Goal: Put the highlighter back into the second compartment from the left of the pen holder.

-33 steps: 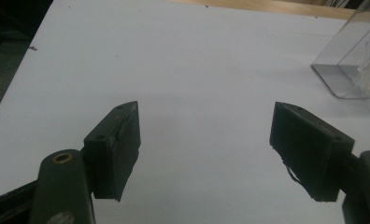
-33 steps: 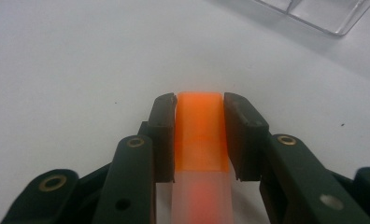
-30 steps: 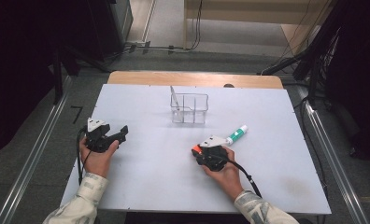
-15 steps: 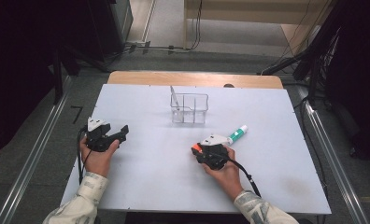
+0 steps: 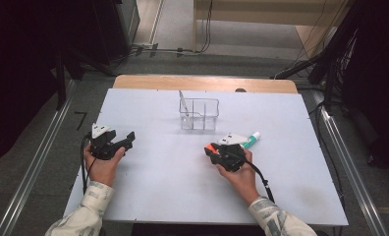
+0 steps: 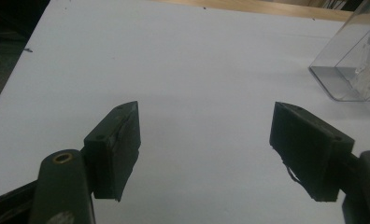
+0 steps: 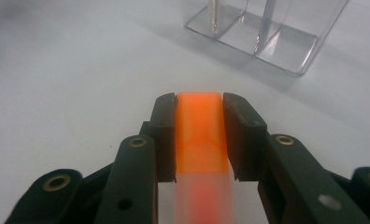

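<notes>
**Orange block pinched at the right, left jaws spread**

On the white surface (image 5: 173,187), the right hand-held gripper (image 7: 199,135) pinches an orange block (image 7: 199,130) between its two black jaws, just above the sheet and short of the clear divided box (image 5: 199,114). A green-and-white tube (image 5: 250,140) lies just beside that hand. Well apart at the left, the left hand-held gripper (image 6: 206,149) holds its jaws spread wide over bare surface, nothing between them.

Glossy clear plastic organizer (image 7: 262,35); matt white tabletop (image 5: 148,182); translucent orange plastic piece (image 7: 199,133)
</notes>
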`<move>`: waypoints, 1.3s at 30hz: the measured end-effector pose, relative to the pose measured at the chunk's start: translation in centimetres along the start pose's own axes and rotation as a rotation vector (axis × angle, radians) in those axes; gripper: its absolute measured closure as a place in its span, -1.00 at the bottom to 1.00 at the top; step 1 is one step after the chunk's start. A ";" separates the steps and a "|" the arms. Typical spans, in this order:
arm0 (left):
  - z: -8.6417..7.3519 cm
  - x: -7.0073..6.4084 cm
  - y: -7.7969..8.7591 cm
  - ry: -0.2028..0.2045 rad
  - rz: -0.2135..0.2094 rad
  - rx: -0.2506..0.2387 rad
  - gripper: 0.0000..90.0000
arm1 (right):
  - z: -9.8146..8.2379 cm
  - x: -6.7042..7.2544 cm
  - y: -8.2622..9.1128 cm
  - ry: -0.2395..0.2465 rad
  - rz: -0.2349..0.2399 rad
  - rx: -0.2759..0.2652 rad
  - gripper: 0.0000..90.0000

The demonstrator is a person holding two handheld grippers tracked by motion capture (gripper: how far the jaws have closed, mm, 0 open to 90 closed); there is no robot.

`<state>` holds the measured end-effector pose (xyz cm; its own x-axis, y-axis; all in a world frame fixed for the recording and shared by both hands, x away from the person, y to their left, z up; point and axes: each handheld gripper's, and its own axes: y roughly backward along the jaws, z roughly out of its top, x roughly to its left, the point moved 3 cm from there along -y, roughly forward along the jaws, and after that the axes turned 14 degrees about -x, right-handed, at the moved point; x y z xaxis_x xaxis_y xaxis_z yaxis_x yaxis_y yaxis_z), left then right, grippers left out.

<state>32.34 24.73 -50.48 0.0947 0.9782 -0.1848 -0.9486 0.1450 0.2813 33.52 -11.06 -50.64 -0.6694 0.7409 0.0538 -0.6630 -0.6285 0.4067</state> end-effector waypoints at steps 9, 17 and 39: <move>0.0 0.0 0.0 -0.003 -0.001 0.000 -0.44 | 0.9 -0.3 -0.2 -0.016 0.011 0.010 0.45; 0.0 -0.1 0.0 -0.003 0.001 0.000 -0.44 | 3.0 -0.8 -0.2 -0.032 0.007 -0.037 0.45; -0.1 0.0 -0.2 0.001 -0.003 0.001 -0.44 | 8.3 -2.3 -2.1 -0.035 -0.036 -0.094 0.45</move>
<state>32.48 24.66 -50.58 0.0970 0.9776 -0.1870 -0.9482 0.1478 0.2813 39.26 -9.48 -44.00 -0.6334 0.7704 0.0727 -0.7162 -0.6192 0.3220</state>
